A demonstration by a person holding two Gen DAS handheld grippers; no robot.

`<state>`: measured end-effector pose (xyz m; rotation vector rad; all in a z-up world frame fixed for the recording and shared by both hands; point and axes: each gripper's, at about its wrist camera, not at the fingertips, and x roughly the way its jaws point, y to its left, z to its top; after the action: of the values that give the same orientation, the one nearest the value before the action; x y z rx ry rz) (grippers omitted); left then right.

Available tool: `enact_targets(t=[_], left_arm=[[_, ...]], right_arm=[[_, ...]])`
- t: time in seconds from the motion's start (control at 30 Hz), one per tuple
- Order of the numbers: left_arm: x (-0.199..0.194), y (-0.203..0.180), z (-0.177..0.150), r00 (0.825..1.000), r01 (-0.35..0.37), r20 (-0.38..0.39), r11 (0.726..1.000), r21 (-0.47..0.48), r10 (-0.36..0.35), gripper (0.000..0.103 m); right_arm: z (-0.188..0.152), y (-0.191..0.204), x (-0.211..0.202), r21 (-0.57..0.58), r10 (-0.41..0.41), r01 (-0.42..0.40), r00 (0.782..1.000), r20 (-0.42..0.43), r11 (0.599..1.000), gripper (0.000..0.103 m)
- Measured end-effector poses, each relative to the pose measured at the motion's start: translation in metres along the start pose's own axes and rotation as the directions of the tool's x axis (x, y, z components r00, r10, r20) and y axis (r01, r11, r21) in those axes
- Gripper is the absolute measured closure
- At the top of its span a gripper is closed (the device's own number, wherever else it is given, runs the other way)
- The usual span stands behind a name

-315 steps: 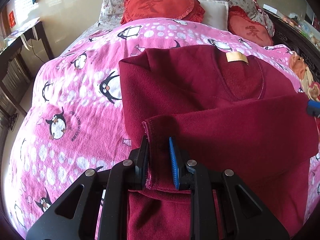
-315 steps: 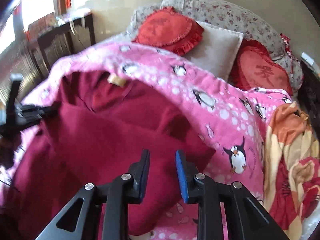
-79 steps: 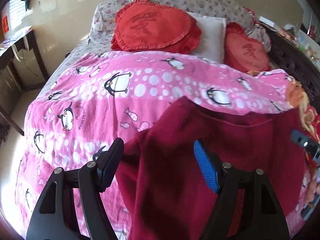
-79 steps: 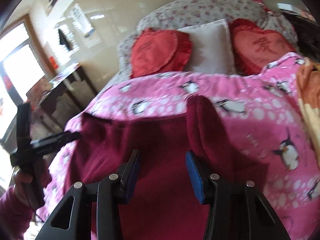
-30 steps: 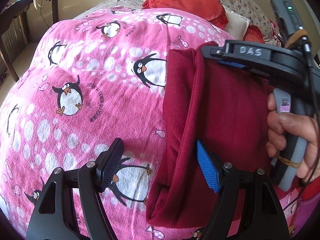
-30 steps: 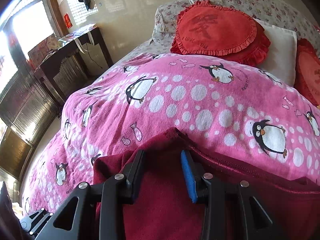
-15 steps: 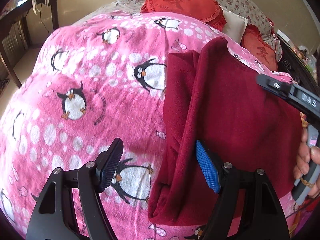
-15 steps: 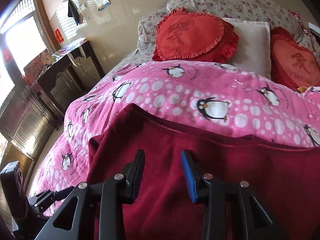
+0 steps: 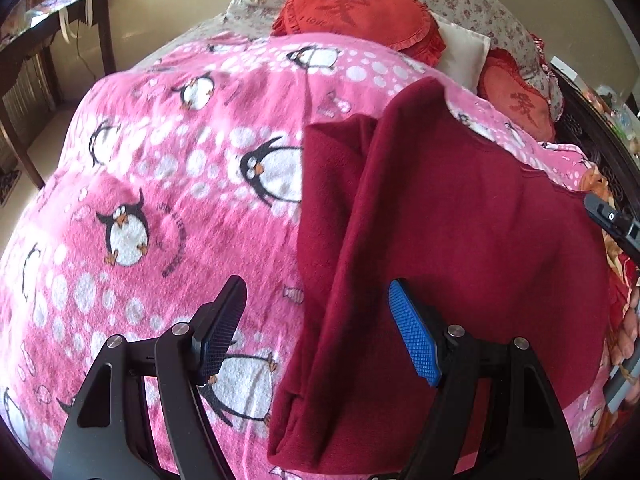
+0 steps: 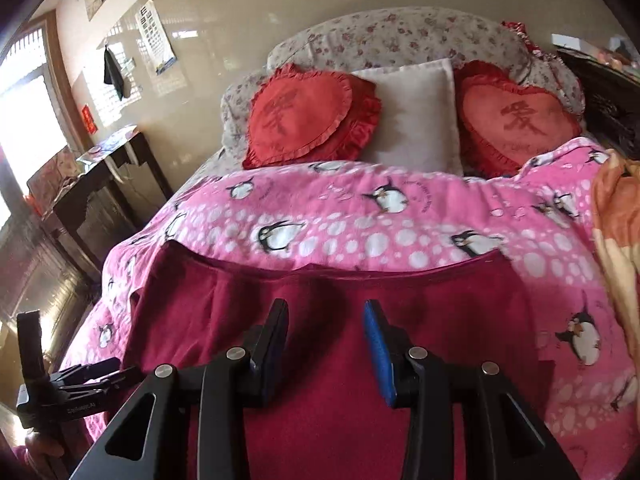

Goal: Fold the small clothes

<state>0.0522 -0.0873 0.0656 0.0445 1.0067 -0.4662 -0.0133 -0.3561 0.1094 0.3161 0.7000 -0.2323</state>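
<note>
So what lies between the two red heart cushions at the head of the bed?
A white pillow sits between the left heart cushion and the right heart cushion, clearest in the right wrist view.

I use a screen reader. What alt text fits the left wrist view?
A folded dark red garment lies on a pink penguin blanket. The left gripper hovers open over the garment's left edge, holding nothing. Red heart cushions sit behind.
</note>
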Motion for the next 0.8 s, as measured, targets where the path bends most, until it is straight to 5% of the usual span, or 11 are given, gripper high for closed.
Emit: enact_targets(t=[0.17, 0.37, 0.43, 0.6, 0.8], left_arm=[[0.019, -0.014, 0.010, 0.998, -0.058, -0.015, 0.997, 0.049, 0.059, 0.029], [0.031, -0.004, 0.014, 0.998, -0.036, -0.044, 0.999, -0.016, 0.035, 0.027], [0.027, -0.003, 0.015, 0.999, -0.035, -0.039, 0.999, -0.011, 0.035, 0.027], [0.016, 0.002, 0.008, 0.999, -0.023, -0.044, 0.999, -0.024, 0.022, 0.027], [0.003, 0.012, -0.006, 0.999, -0.025, -0.035, 1.000, -0.015, 0.024, 0.027]], right_arm=[[-0.010, -0.048, 0.006, 0.015, -0.185, 0.186, 0.981, -0.058, 0.982, 0.066], [-0.019, -0.098, 0.019, 0.200, -0.109, 0.122, 0.991, -0.074, 0.972, 0.066], [-0.011, -0.084, 0.010, 0.191, -0.134, 0.144, 0.989, -0.064, 0.971, 0.066], [0.010, -0.012, 0.001, 0.084, 0.010, -0.006, 0.999, -0.043, 0.996, 0.066], [0.009, 0.075, 0.065, -0.103, 0.107, -0.130, 0.973, -0.206, 0.986, 0.066]])
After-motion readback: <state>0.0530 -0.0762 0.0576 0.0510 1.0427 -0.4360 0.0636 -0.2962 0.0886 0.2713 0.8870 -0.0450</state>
